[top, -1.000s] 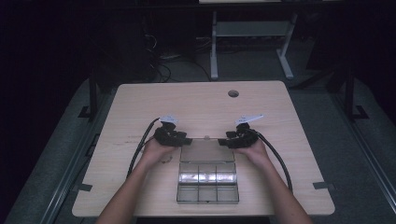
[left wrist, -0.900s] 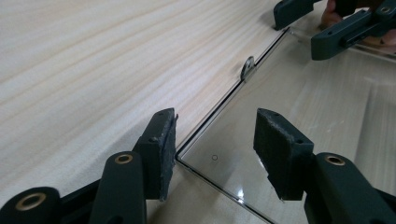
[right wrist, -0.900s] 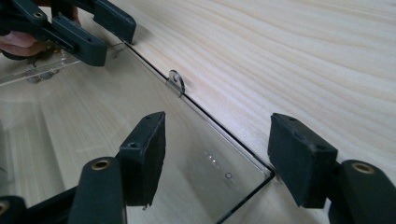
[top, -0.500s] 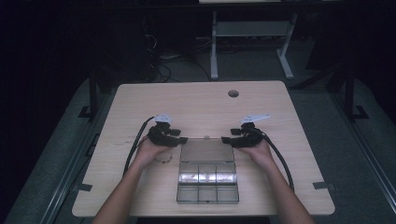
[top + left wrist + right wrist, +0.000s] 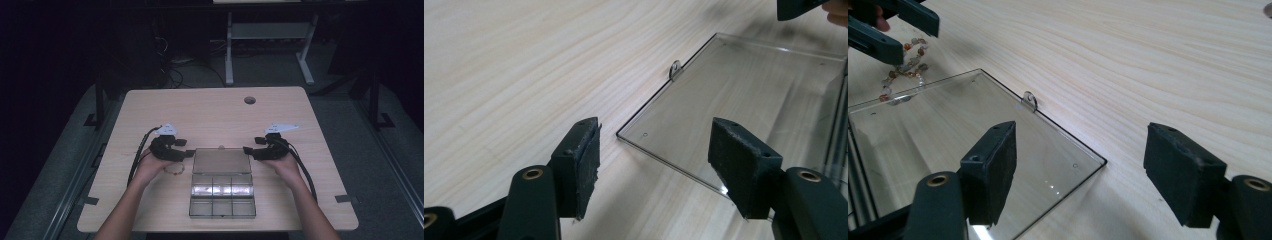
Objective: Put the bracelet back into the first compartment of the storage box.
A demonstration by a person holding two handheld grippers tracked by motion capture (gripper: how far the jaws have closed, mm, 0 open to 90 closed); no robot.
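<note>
While both forearms come in from 6 o'clock in the high view, each hand grips its tool at either side of the open clear box (image 5: 222, 200). Left hand (image 5: 152, 167) sits at 9 o'clock of the lid, wrist roughly flat, left tool (image 5: 186, 151) pointing toward 3 o'clock. Right hand (image 5: 285, 165) sits at 3 o'clock of the lid, right tool (image 5: 247, 150) pointing toward 9 o'clock.

Left tool jaws apart, just been opening, nothing pinched; in the left gripper view the lid's near corner lies below the gap, pads (image 5: 584, 155) not pressing it. Right tool jaws apart too, just been opening, nothing clamped; in the right gripper view the lid corner sits between the pads (image 5: 995, 165), no contact seen.

Box lies near the 6 o'clock edge of the worktop (image 5: 210, 110), divided into compartments, two rows of three; contents too hard to tell, glare on the far row. Lid (image 5: 221, 161) folded back flat on the worktop at 12 o'clock of the box, small latch tab (image 5: 675, 69) on its far edge.

Beaded bracelet (image 5: 174, 169) lies on the worktop beside the left hand, at 9 o'clock of the lid, outside the box. Round hole (image 5: 249, 100) farther off toward 12 o'clock.
</note>
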